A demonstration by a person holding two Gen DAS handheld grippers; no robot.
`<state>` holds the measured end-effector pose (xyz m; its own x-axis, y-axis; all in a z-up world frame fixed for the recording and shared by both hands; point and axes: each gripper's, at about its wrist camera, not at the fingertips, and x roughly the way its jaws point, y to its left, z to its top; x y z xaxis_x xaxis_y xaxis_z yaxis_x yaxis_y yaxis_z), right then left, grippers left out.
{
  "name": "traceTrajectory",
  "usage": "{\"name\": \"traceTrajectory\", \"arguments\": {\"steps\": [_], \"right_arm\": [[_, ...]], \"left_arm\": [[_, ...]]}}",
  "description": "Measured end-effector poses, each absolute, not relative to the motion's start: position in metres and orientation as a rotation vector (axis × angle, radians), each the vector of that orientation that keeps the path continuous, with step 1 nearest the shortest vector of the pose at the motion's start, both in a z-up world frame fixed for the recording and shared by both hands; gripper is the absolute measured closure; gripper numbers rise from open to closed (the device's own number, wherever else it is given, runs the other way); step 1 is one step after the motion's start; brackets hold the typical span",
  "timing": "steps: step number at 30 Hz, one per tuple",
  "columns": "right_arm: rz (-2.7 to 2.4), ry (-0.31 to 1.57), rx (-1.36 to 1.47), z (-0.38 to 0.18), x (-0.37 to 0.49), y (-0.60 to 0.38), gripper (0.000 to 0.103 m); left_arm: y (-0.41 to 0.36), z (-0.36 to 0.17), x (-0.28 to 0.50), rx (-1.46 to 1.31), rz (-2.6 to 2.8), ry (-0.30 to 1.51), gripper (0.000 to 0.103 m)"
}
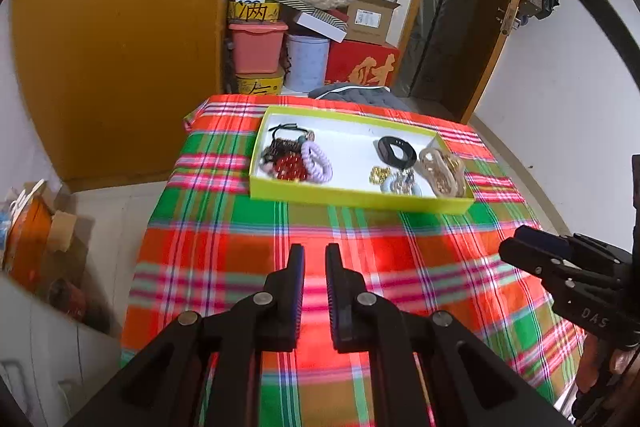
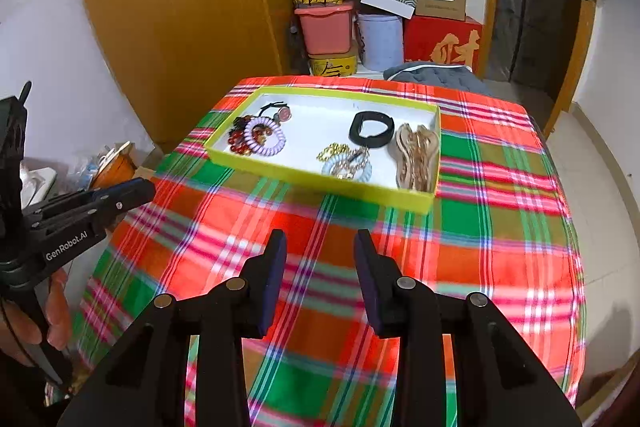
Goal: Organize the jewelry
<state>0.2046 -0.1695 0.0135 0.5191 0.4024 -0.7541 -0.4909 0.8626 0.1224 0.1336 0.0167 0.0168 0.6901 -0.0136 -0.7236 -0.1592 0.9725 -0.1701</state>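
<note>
Two grippers hover over a bright checked cloth, and one yellow tray of jewelry sits farther back.

Nearest is the left gripper (image 1: 315, 257), with its two fingers pinched almost together and nothing between them. Beside it the right gripper (image 2: 320, 241) has its two fingers standing apart, holding nothing. Both hang above the red, green and pink tablecloth (image 1: 240, 227), well apart from the tray (image 1: 360, 195), which lies ahead of them near the far end of the table. The tray is flat, white inside, with a low yellow-green rim. On its left side sit a purple coil hair tie (image 2: 265, 135), red beads (image 1: 289, 166) and one dark hair tie. On its right side sit one black band (image 2: 371, 129), a pale blue coil tie (image 2: 347, 167) with gold bits, and gold chains (image 2: 416, 157).
</note>
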Motion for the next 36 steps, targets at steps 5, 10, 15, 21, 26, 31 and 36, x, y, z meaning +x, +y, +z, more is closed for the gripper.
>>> {"name": "traceTrajectory", "arguments": {"steps": [5, 10, 15, 21, 26, 31, 36], "right_arm": [[0.529, 0.864, -0.111, 0.018, 0.18, -0.18, 0.067], [0.514, 0.861, -0.103, 0.018, 0.158, -0.192, 0.067], [0.485, 0.87, -0.09, 0.015, 0.145, -0.205, 0.067], [0.468, 0.874, -0.094, 0.012, 0.135, -0.209, 0.066], [0.469, 0.878, -0.114, 0.008, 0.134, -0.205, 0.066], [0.472, 0.894, -0.118, 0.002, 0.138, -0.203, 0.066], [0.47, 0.901, -0.116, -0.001, 0.141, -0.202, 0.066]], "left_arm": [[0.006, 0.018, 0.11, -0.219, 0.082, 0.812, 0.093], [-0.008, 0.016, 0.091, -0.2, 0.081, 0.819, 0.093], [-0.017, 0.014, 0.079, -0.168, 0.098, 0.83, 0.093], [-0.022, 0.008, 0.071, -0.19, 0.076, 0.851, 0.093], [-0.023, 0.002, 0.072, -0.185, 0.084, 0.872, 0.093], [-0.02, -0.002, 0.076, -0.21, 0.07, 0.891, 0.093], [-0.019, -0.007, 0.078, -0.218, 0.069, 0.903, 0.093]]}}
